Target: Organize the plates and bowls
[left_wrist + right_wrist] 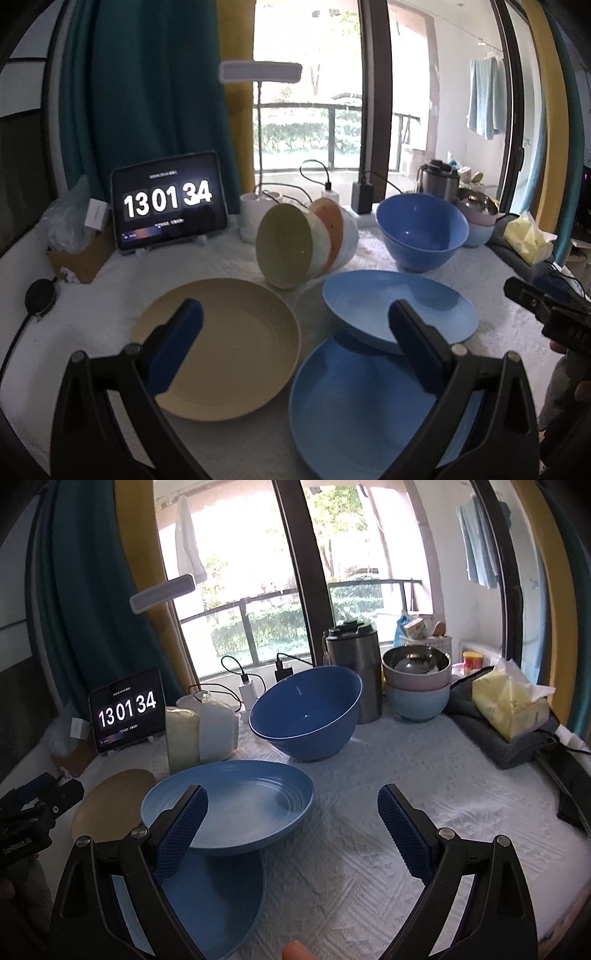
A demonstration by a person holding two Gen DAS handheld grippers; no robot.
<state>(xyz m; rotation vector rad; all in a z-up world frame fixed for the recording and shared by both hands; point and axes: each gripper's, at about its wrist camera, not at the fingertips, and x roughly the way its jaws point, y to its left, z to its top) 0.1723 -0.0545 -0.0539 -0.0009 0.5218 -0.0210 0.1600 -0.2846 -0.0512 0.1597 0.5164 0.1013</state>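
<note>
both blue-padded fingers (173,343) of the left gripper (295,339) and right gripper (291,827) stand spread and empty above the white cloth (369,812), where a light blue round plate (236,805) leans on a darker blue plate (354,413) beside a tan plate (229,347).

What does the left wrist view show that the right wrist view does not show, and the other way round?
Only the left wrist view shows the orange bowl nested in the tipped stack and a round black puck.

Only the right wrist view shows the metal bowl clearly from above and a yellow can.

Both show the clock tablet, the big blue bowl, the tilted blue plate and the tan plate.
</note>
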